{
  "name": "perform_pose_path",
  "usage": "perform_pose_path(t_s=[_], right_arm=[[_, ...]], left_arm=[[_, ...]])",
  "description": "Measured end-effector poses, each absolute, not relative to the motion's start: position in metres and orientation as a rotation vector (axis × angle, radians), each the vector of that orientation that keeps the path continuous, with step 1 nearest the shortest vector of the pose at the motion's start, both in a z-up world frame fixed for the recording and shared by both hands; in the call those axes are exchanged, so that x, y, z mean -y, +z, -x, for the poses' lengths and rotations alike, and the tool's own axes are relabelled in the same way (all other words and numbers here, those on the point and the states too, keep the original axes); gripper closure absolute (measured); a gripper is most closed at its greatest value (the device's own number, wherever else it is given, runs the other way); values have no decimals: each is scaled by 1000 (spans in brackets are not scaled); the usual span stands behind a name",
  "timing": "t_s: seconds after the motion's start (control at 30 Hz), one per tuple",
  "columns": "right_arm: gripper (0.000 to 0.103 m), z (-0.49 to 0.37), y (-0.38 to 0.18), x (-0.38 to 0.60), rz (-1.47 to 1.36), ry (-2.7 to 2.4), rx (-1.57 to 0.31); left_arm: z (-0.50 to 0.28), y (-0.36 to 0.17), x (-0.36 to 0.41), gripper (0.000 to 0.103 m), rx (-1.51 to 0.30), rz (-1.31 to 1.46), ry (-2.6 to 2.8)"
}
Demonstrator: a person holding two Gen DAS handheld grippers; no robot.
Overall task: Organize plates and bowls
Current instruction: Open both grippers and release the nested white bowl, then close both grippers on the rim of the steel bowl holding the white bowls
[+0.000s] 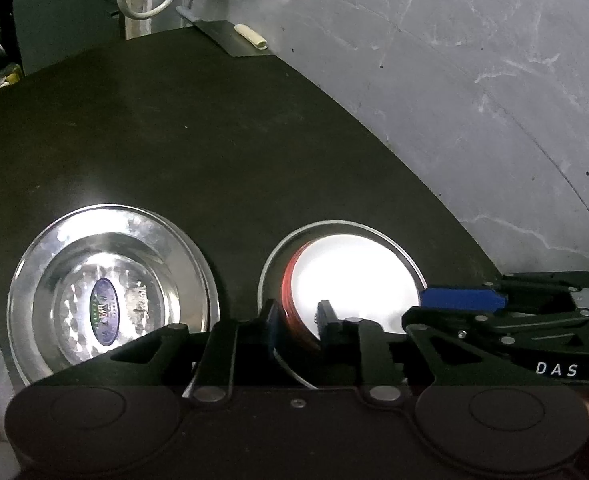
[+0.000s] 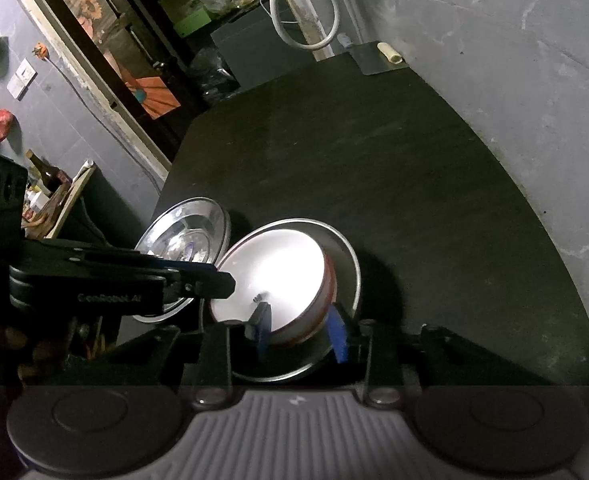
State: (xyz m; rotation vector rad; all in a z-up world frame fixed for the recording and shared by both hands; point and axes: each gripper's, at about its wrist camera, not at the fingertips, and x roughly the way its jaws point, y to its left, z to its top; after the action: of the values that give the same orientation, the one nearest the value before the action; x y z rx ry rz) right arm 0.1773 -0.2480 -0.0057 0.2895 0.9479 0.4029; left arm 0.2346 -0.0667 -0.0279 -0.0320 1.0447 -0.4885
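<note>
A white bowl with a red rim (image 1: 354, 280) (image 2: 278, 276) rests tilted inside a steel plate (image 1: 294, 240) (image 2: 346, 252) on the dark table. My left gripper (image 1: 298, 320) is shut on the bowl's left rim. My right gripper (image 2: 300, 330) is shut on the bowl's near wall; it also shows in the left wrist view (image 1: 466, 300) at the bowl's right side. The left gripper (image 2: 218, 280) reaches in from the left in the right wrist view. A second steel plate (image 1: 110, 292) (image 2: 186, 240) with an oval sticker lies to the left.
The dark table (image 1: 194, 140) (image 2: 374, 152) runs back to a grey wall (image 1: 474, 80) on the right. A small metal sheet with a cream roll (image 1: 250, 36) (image 2: 388, 52) sits at the far edge. Cluttered shelves and a doorway (image 2: 106, 40) lie left.
</note>
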Motion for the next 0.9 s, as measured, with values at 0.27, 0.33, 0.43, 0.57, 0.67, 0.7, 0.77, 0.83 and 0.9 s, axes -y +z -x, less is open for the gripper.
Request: perform_pose_path(t_s=[0.27,0.33,0.43,0.57,0.67,0.7,0.77,0.83,0.9], right_arm=[[42,-170,3,256,-299,362,-915],[26,-169,4,258,-304,342,-910],[12,-167,3,262,-312,320,-909],[2,-164,0,264,-316,293,-920],[0,-161,-2,265,-313,255,-928],[0,-160,-4,266,-309,234,-930],[0,-157,-6,265,-294,199,-936],[0,-154,-10,263,-266,154,-952],[0,-152,-14,261,-250,120,-972]], left_arm=[[-235,-16,57,37,-1002,28,-466],[-236,-12,55,15,-971,21,-436],[-240,-10,50,1,-938,15,-372],[-254,-13,43,1,-968,10,-344],[-261,-12,39,1,-969,-11,-330],[-263,-12,38,1,-969,-25,-330],[-267,-13,38,1,-971,-63,-337],[-270,-14,39,1,-975,-105,-348],[-272,-16,40,1,-975,-153,-366]])
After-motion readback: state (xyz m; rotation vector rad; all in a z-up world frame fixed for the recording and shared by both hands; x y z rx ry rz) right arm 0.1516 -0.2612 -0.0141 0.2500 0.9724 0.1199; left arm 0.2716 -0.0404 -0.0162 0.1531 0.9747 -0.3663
